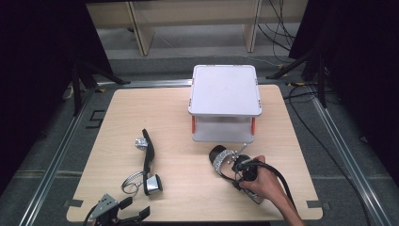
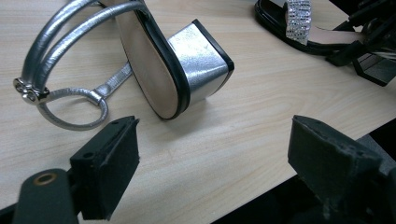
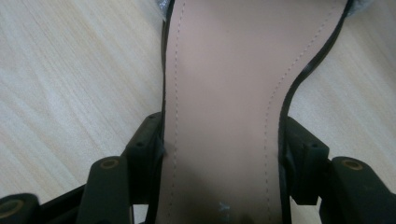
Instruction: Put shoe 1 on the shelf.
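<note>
So there are 2 sandals on the table (image 1: 188, 188) and a little white shelf (image 1: 225, 101) at the back, which I'm guessing is where they're headed.

The right gripper (image 1: 237, 165) has its jaws pinched on the sides of the sparkly sandal (image 1: 221, 159), about mid-sole. In the right gripper view you can see the insole (image 3: 224, 107) running straight out from between the jaws, so the grab is across the narrow waist of the shoe, probably because that's the slimmest bit that fits and it keeps the shoe from twisting. The shelf sits just ahead of that gripper, toe pointing toward it.

The left gripper (image 1: 123, 214) is spread wide, holding nothing, down at the near table edge. The silver sandal (image 2: 173, 70) lies on its side just ahead of its jaws, block heel closest, strap loop (image 2: 74, 107) off to the left. Looks like it's parked and waiting its turn.
</note>
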A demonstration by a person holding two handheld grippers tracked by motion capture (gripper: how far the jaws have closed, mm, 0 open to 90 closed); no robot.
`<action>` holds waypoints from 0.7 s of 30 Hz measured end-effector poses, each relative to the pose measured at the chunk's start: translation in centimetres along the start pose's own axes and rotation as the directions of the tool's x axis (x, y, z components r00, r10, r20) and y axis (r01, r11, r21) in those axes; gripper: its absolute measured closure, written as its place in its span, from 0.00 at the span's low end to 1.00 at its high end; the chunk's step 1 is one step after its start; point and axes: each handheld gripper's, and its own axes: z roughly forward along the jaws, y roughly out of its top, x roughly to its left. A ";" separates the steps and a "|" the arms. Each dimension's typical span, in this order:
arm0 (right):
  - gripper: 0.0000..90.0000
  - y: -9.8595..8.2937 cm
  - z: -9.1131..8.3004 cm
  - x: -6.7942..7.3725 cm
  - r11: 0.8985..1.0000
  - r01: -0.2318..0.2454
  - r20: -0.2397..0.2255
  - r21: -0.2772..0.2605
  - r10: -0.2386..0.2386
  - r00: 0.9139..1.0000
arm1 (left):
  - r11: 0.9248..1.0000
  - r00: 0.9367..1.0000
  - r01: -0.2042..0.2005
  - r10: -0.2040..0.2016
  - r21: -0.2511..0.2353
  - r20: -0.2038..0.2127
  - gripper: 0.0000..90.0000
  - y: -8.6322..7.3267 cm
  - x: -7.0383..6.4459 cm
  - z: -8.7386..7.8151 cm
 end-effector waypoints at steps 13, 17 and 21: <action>0.48 0.5 -2.6 0.4 0.994 0.008 -0.064 -0.108 -0.015 0.998 | 1.000 1.000 -0.001 0.002 0.016 -0.014 0.18 0.1 0.1 -0.2; 0.48 1.9 -3.7 1.1 0.990 0.047 -0.088 -0.132 -0.058 0.994 | 1.000 1.000 0.003 -0.003 0.010 -0.014 0.18 0.1 0.0 -0.3; 0.48 3.9 -5.0 1.9 0.988 0.073 -0.116 -0.138 -0.089 0.989 | 1.000 1.000 0.000 0.000 0.006 -0.010 0.18 0.1 0.0 -0.3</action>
